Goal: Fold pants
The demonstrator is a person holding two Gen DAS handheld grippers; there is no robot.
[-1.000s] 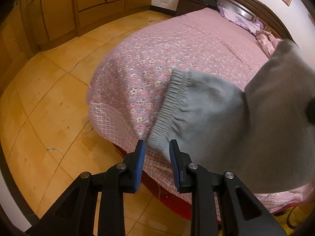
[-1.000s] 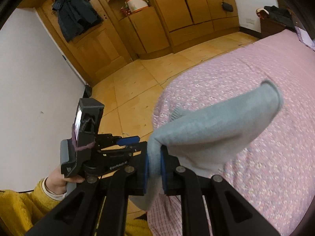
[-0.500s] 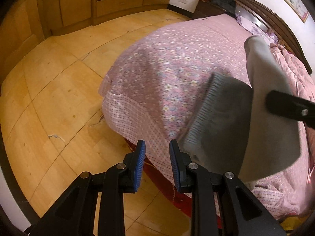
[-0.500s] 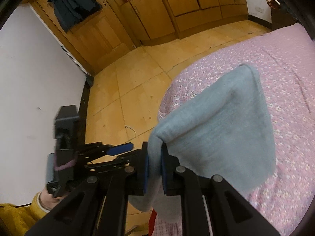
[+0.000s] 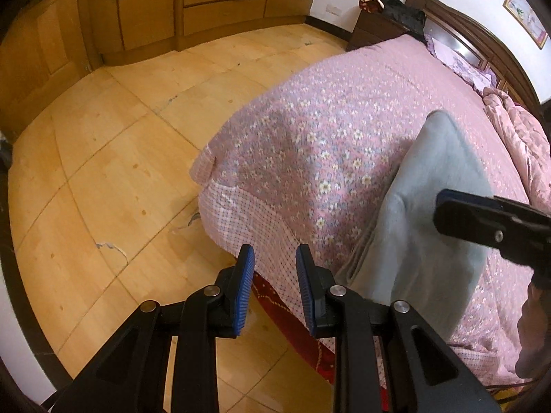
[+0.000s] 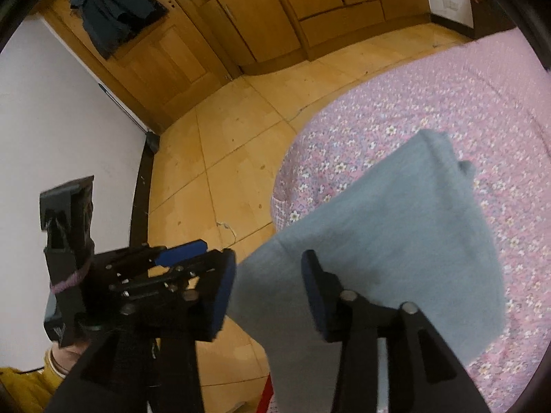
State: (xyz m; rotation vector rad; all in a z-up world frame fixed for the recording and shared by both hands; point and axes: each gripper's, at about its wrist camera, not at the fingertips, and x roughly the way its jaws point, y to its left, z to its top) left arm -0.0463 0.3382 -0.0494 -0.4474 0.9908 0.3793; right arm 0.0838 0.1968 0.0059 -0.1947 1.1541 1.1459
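The grey-blue pants point(image 5: 423, 227) lie folded on the near corner of the pink flowered bed point(image 5: 320, 144), one end hanging over the bed's edge. They also show in the right wrist view point(image 6: 396, 247). My left gripper point(image 5: 274, 275) is open and empty, over the bed's edge just left of the pants. My right gripper point(image 6: 268, 285) is open, its fingers apart on either side of the pants' near edge, no longer pinching it. The right gripper's finger point(image 5: 489, 223) shows over the pants in the left wrist view. The left gripper point(image 6: 179, 254) shows at the left of the right wrist view.
Wooden floor point(image 5: 103, 172) lies left of the bed. Wooden wardrobes point(image 5: 206, 3) line the far wall. A dark nightstand point(image 5: 375, 27) and headboard point(image 5: 482, 44) stand at the far end. A crumpled pink quilt point(image 5: 520, 137) lies at the right. A dark jacket point(image 6: 113, 3) hangs on a door.
My right gripper has opened and let go of the pants, which have dropped onto the bed. My left gripper has drawn away to the left of the pants.
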